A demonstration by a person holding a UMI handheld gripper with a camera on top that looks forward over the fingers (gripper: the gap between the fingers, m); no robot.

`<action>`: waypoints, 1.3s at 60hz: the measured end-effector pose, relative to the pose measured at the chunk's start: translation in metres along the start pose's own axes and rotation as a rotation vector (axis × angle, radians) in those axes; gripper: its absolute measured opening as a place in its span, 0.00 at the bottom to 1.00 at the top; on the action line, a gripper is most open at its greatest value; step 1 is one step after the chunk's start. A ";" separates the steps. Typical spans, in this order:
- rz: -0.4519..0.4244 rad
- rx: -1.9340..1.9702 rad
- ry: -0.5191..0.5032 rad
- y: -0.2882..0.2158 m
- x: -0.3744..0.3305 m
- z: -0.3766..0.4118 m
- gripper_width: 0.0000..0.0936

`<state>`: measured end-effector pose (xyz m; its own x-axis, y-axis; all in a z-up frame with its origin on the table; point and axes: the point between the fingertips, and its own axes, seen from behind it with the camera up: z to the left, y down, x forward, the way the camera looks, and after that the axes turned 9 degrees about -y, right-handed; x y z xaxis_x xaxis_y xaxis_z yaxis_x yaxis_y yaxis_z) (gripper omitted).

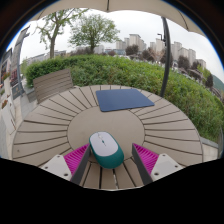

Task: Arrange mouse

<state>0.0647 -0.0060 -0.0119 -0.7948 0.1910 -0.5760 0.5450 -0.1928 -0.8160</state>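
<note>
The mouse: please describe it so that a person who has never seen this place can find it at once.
Start from the round wooden slatted table outdoors, in front of a green hedge. A dark blue mouse pad lies on its far part. Nearer, between the pink pads of the open claw, sits the mouse: small, rounded, white on top with teal sides, unlike the flat dark pad.

A round slatted table (60, 125) fills the lower frame, outdoors in daylight. A hedge (150, 75) crosses the middle. Trees (95, 30) stand upper centre, buildings (160, 47) upper right, under a pale sky (150, 25).
</note>
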 end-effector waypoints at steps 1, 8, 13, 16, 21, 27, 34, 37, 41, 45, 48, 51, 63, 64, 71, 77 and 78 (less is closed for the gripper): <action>0.001 0.000 -0.002 -0.002 0.002 -0.001 0.91; 0.008 0.000 -0.002 -0.007 0.011 -0.003 0.91; 0.014 -0.005 -0.004 -0.010 0.015 -0.004 0.90; 0.017 -0.009 -0.006 -0.012 0.017 -0.004 0.89; 0.029 -0.004 -0.022 -0.012 0.021 0.000 0.82; 0.068 -0.023 -0.026 -0.010 0.019 0.000 0.49; 0.081 -0.001 -0.094 -0.039 0.013 0.011 0.47; 0.052 -0.020 -0.107 -0.074 0.014 0.009 0.47; 0.006 -0.029 -0.120 -0.122 0.022 0.001 0.47; -0.034 -0.023 -0.126 -0.171 0.040 -0.010 0.47; -0.070 -0.017 -0.120 -0.203 0.060 -0.024 0.47; -0.085 -0.012 -0.091 -0.226 0.082 -0.042 0.47; -0.050 0.047 -0.023 -0.227 0.185 -0.098 0.47; -0.038 0.046 -0.018 -0.225 0.193 -0.101 0.47; 0.015 0.048 -0.031 -0.193 0.231 -0.107 0.47; 0.029 0.045 -0.035 -0.179 0.243 -0.107 0.51; 0.035 0.045 -0.036 -0.175 0.245 -0.108 0.52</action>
<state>-0.1966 0.1781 -0.0149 -0.7853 0.1487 -0.6010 0.5605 -0.2416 -0.7921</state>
